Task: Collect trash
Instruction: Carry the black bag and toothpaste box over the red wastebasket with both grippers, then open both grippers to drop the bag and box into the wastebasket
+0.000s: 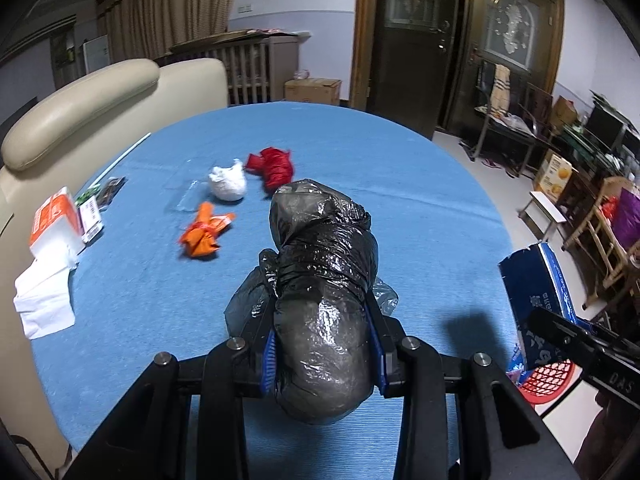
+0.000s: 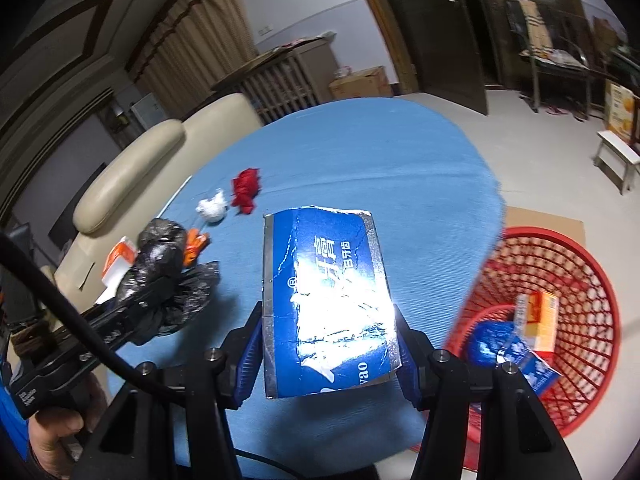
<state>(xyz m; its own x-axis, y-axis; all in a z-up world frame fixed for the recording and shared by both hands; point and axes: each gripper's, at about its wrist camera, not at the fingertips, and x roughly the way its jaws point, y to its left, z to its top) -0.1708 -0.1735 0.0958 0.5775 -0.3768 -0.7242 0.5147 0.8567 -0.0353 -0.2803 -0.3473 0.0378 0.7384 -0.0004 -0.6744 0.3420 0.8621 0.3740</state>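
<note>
My left gripper [image 1: 324, 320] is shut on a bundled black plastic bag [image 1: 324, 280] and holds it above the blue table [image 1: 400, 184]. My right gripper [image 2: 328, 312] is shut on a torn blue box [image 2: 324, 280], held over the table's right edge beside the red trash basket [image 2: 560, 272]. The basket holds an orange box [image 2: 540, 314] and blue wrappers. On the table lie a red wad [image 1: 272, 166], a white wad [image 1: 228, 184] and an orange wrapper [image 1: 204, 232]. The box [image 1: 536, 292] and basket [image 1: 548, 380] also show in the left wrist view.
An orange-white tissue pack [image 1: 54, 224] with loose tissue, a small packet [image 1: 100, 200] and a thin white stick [image 1: 124, 156] lie at the table's left edge. A cream sofa [image 1: 80, 96] stands behind. Chairs, boxes and a small stool [image 2: 618, 156] stand on the floor at right.
</note>
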